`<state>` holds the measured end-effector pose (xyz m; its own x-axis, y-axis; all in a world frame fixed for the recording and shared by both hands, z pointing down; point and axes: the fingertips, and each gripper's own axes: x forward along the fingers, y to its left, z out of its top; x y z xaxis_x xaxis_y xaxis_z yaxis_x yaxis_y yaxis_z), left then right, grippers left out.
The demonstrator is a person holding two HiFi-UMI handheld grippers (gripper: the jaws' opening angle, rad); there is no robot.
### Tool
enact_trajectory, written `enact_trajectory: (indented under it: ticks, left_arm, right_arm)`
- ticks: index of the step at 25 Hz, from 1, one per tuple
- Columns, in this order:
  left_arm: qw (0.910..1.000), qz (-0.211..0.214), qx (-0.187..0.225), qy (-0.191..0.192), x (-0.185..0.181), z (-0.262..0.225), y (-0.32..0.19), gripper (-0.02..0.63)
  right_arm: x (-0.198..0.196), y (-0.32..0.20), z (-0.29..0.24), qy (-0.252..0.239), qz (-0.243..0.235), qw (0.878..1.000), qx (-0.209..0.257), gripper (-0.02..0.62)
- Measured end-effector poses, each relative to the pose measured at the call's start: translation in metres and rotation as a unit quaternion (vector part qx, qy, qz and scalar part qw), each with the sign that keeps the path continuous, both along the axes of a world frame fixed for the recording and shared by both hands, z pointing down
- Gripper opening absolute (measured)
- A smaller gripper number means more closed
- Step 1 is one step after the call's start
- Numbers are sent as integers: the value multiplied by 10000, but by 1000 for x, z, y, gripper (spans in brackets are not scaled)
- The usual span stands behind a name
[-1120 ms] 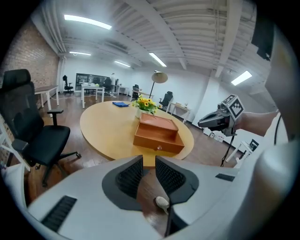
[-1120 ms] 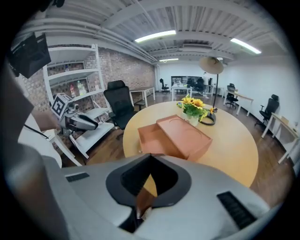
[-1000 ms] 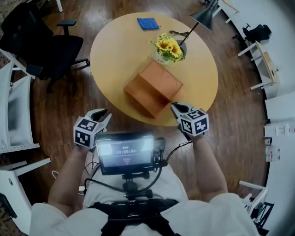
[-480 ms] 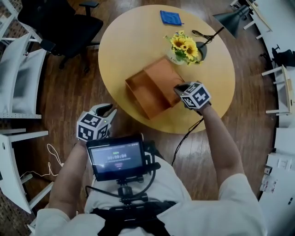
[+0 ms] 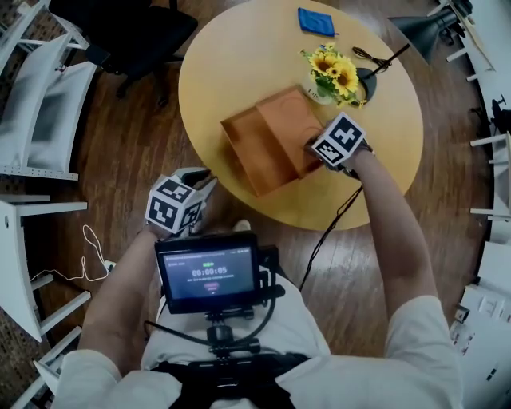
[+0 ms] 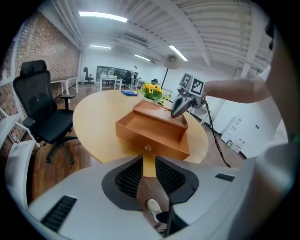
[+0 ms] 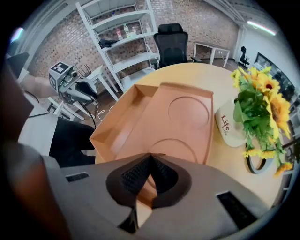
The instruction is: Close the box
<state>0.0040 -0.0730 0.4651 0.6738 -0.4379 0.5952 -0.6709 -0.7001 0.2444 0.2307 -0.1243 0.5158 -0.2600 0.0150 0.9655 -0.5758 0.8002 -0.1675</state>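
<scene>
An orange wooden box (image 5: 271, 140) lies on the round table (image 5: 231, 56). Its tray (image 5: 246, 148) stands partly uncovered, with a small knob (image 6: 148, 148) on the front wall. The sliding lid (image 7: 180, 124), marked with two circles, covers the far part. My right gripper (image 5: 313, 147) is shut with nothing in it, its tip at the lid's near edge (image 7: 150, 155). The left gripper view shows that tip (image 6: 176, 111) on the lid's top. My left gripper (image 5: 200, 180) hangs over the floor off the table's near edge, jaws a narrow gap apart and empty.
Sunflowers in a white pot (image 5: 335, 76) stand just behind the box, beside a black lamp (image 5: 415, 32). A blue cloth (image 5: 317, 21) lies at the table's far side. A black office chair (image 5: 136, 32) and white chairs (image 5: 40, 112) stand to the left.
My right gripper moved forward from the table's near edge onto the box's lid. The left gripper stayed off the table, near its edge.
</scene>
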Motion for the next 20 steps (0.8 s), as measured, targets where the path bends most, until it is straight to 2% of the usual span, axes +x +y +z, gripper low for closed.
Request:
enact_trajectory:
  ticks: [4, 7, 10, 16, 20]
  left_arm:
    - [9984, -154, -311, 455, -5, 11, -8, 87]
    - [9979, -81, -223, 601, 3, 16, -15, 87]
    - [9978, 31, -236, 612, 18, 31, -21, 87]
    - [9991, 124, -192, 347, 33, 52, -33, 97]
    - [9985, 327, -92, 419, 45, 55, -35, 124]
  right_arm:
    - [-19, -4, -1, 438, -107, 9985, -317, 2]
    - [-23, -3, -4, 584, -262, 9969, -451, 2]
    - [-20, -2, -4, 561, -338, 9969, -425, 2]
    - [-14, -2, -5, 454, -293, 9976, -430, 2]
    - [-12, -1, -5, 462, -353, 9974, -436, 2]
